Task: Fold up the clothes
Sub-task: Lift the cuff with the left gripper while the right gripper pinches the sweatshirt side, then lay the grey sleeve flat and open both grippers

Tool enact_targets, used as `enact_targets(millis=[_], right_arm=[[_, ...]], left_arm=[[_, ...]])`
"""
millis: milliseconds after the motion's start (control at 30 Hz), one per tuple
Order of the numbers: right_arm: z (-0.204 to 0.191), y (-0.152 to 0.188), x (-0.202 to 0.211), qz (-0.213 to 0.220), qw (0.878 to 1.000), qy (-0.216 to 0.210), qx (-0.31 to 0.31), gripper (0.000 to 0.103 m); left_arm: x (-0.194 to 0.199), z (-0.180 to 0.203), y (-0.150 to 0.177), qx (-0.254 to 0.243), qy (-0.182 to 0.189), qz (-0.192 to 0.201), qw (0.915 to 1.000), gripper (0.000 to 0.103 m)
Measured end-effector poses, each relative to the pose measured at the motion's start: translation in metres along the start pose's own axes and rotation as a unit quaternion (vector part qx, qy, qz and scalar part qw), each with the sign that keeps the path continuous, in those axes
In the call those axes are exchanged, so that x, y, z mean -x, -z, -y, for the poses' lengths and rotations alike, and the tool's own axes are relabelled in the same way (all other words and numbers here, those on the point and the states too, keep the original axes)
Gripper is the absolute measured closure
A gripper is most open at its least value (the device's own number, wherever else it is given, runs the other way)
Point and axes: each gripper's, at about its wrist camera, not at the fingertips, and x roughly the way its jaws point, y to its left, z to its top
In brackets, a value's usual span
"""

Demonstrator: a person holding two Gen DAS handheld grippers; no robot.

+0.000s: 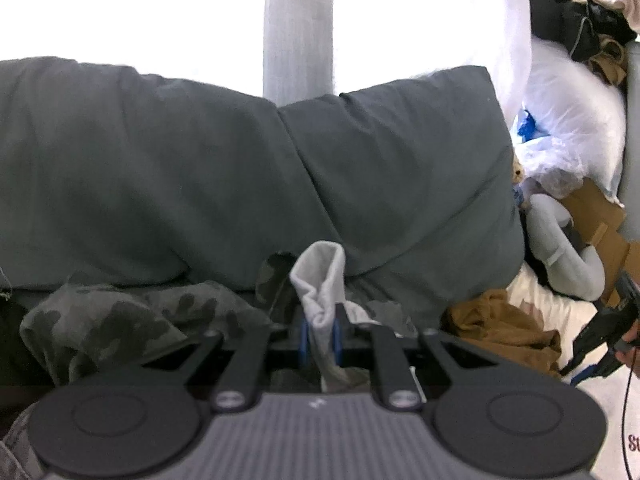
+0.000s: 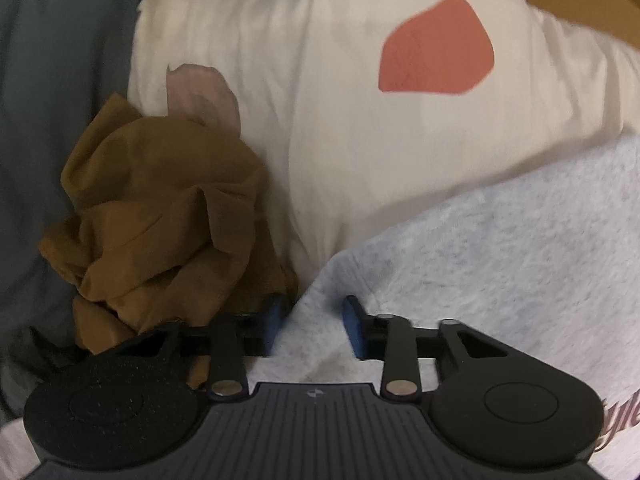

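My left gripper (image 1: 320, 338) is shut on a light grey sock (image 1: 322, 284), whose cuff stands up between the blue pads in front of the dark grey sofa cushions (image 1: 240, 168). A camouflage garment (image 1: 120, 320) lies just behind the gripper to the left. My right gripper (image 2: 314, 326) is open, its blue pads either side of the edge of a pale heathered grey garment (image 2: 500, 240). A crumpled brown garment (image 2: 160, 208) lies just left of it, on a cream garment with a coral patch (image 2: 360, 120). The right gripper also shows in the left wrist view (image 1: 608, 320).
White plastic bags (image 1: 572, 120), a cardboard box (image 1: 600, 220) and a grey soft toy (image 1: 560, 256) are piled at the sofa's right end. A dark bag (image 1: 580, 12) sits above them. A grey pillar (image 1: 298, 28) stands behind the sofa against a bright window.
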Motion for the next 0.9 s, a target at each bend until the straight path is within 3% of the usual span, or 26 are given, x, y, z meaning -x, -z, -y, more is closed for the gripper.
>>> enact_targets(millis=[33, 467, 733, 833, 900], right_arm=[[0.002, 0.0, 0.002, 0.001, 1.0, -0.002, -0.002, 0.101], [0.037, 0.015, 0.065, 0.046, 0.994, -0.089, -0.033, 0.101], [0.025, 0.001, 0.051, 0.057, 0.993, -0.099, -0.037, 0.099], [0.014, 0.002, 0.039, 0.039, 0.995, -0.09, -0.02, 0.092], [0.009, 0.006, 0.043, 0.04, 0.993, -0.109, -0.005, 0.07]], left_arm=[[0.002, 0.0, -0.001, 0.0, 0.001, 0.003, 1.0, 0.09], [0.039, 0.002, -0.013, 0.016, 0.023, 0.078, 0.9965, 0.09], [0.009, 0.003, -0.008, 0.013, -0.005, 0.054, 0.9984, 0.09], [-0.003, 0.0, -0.005, 0.013, -0.02, 0.033, 0.9992, 0.09], [-0.004, -0.006, -0.001, 0.014, -0.029, 0.018, 0.9993, 0.09]])
